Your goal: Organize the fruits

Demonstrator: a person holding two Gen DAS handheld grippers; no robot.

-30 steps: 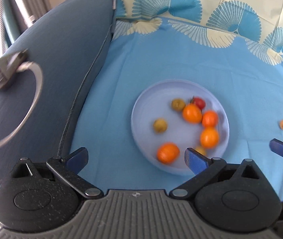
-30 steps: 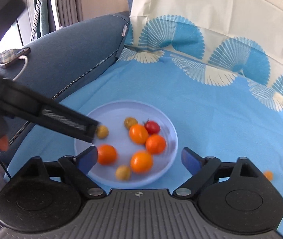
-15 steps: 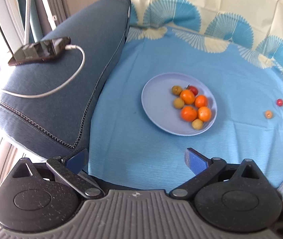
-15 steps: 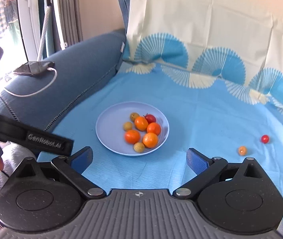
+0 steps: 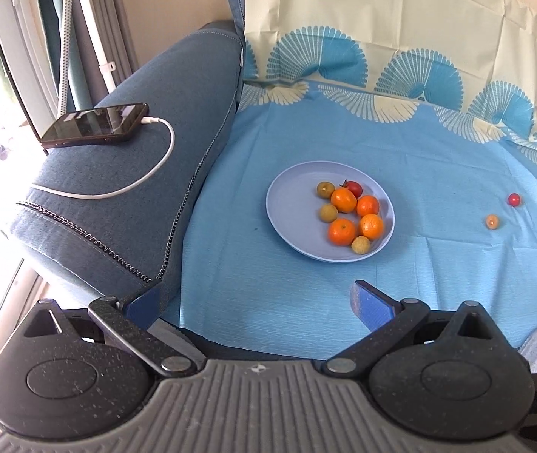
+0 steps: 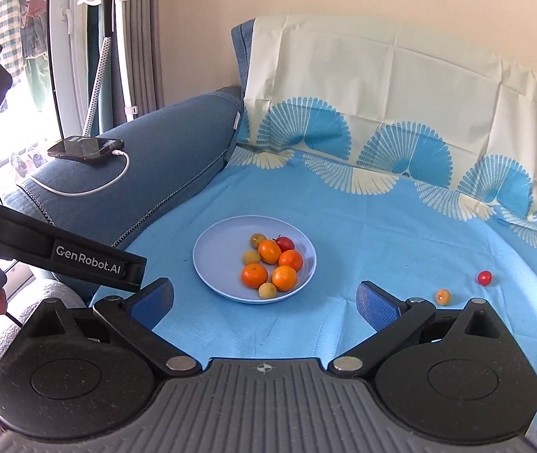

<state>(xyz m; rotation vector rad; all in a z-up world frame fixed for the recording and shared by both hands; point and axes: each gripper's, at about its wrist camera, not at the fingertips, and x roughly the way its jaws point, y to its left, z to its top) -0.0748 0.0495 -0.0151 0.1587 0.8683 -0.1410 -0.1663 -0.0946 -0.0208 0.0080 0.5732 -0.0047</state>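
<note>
Round pale-blue plate [image 6: 208,264] on smooth blue cloth [image 6: 381,226], heaped with glossy orange, tan and red fruits [image 6: 268,251] — well ahead of both claws. Right claw [image 6: 264,300] just opening, spread wide, empty; left claw [image 5: 255,302] likewise spread, holding nothing. Two small fruits loose on the cloth — orange [image 6: 443,296], red [image 6: 484,277].

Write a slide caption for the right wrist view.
Open right gripper faces a plate of fruit; two small fruits lie loose on the blue cloth.
</note>
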